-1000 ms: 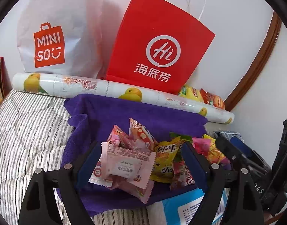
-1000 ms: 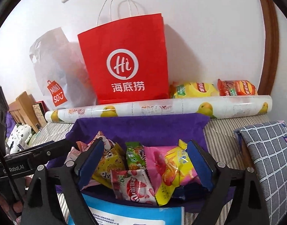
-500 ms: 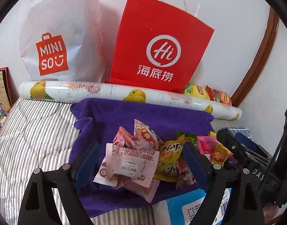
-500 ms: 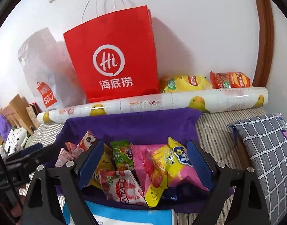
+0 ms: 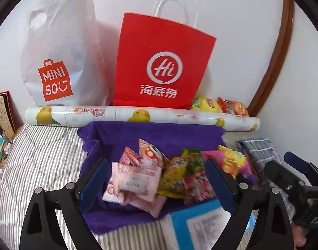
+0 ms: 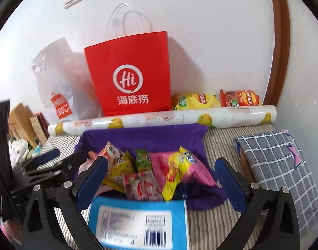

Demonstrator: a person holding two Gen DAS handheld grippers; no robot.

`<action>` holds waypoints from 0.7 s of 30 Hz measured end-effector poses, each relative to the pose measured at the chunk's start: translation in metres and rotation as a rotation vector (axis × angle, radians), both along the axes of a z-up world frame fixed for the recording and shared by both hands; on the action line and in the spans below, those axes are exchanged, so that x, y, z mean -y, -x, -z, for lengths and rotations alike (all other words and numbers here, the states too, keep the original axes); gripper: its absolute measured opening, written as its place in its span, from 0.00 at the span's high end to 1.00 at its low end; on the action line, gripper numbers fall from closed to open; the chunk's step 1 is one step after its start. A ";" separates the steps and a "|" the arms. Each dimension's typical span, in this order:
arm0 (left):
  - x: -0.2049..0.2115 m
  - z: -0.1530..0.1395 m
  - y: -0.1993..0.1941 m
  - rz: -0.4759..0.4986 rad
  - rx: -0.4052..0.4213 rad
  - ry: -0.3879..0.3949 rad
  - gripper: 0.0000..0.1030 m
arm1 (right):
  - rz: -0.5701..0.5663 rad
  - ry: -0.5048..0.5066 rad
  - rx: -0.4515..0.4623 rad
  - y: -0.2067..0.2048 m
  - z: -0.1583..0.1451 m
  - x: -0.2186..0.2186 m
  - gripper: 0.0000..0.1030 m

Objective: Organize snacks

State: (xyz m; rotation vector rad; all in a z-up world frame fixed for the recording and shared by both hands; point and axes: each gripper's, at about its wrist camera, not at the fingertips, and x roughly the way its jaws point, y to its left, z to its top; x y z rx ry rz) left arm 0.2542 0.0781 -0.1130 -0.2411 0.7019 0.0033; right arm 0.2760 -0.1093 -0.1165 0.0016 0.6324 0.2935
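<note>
1. Purple cloth [image 5: 154, 133] lies on the striped bed [image 5: 40, 156] and bears the snack packets [image 5: 169, 173] in a loose heap at its middle.
2. Red paper bag [image 5: 161, 62] and white plastic bag [image 5: 61, 48] stand against the wall at twelve o'clock; their insides are hidden.
3. Two chip bags [image 6: 217, 101] sit behind the patterned roll [image 6: 165, 117], at one o'clock.
4. Left tool [image 5: 157, 185] is opening, its pads touching no packet; right tool [image 6: 161, 181] likewise.
5. Bare bedding lies at nine o'clock of the cloth; a checked cushion [image 6: 279, 166] closes off three o'clock.
</note>
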 end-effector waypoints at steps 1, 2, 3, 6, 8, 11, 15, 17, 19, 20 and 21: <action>0.002 -0.003 0.005 0.006 -0.007 0.010 0.09 | 0.001 0.015 0.000 0.006 -0.003 0.000 0.02; 0.005 -0.008 0.014 0.019 -0.009 0.010 0.09 | 0.008 0.025 0.000 0.013 -0.006 0.000 0.02; 0.008 -0.013 0.023 0.023 -0.006 0.000 0.09 | 0.010 0.025 -0.001 0.018 -0.008 0.002 0.02; 0.015 -0.027 0.049 0.012 0.006 -0.045 0.09 | 0.015 -0.003 0.002 0.041 -0.015 0.010 0.02; 0.019 -0.037 0.067 0.012 0.008 -0.058 0.09 | 0.029 -0.010 -0.003 0.053 -0.018 0.015 0.02; 0.026 -0.051 0.095 0.008 0.024 -0.067 0.09 | 0.031 -0.030 0.001 0.077 -0.025 0.025 0.02; 0.038 -0.065 0.130 0.002 0.039 -0.107 0.09 | 0.046 0.002 -0.003 0.111 -0.033 0.035 0.02; 0.044 -0.069 0.143 -0.003 0.042 -0.126 0.08 | 0.041 0.005 0.002 0.130 -0.036 0.041 0.02; 0.050 -0.072 0.157 -0.015 0.040 -0.147 0.05 | 0.039 -0.001 0.003 0.145 -0.038 0.048 0.02; 0.053 -0.073 0.162 -0.020 0.036 -0.155 0.05 | 0.039 -0.003 0.003 0.152 -0.038 0.051 0.01; 0.057 -0.074 0.171 -0.023 0.031 -0.162 0.05 | 0.040 -0.005 0.000 0.161 -0.039 0.055 0.01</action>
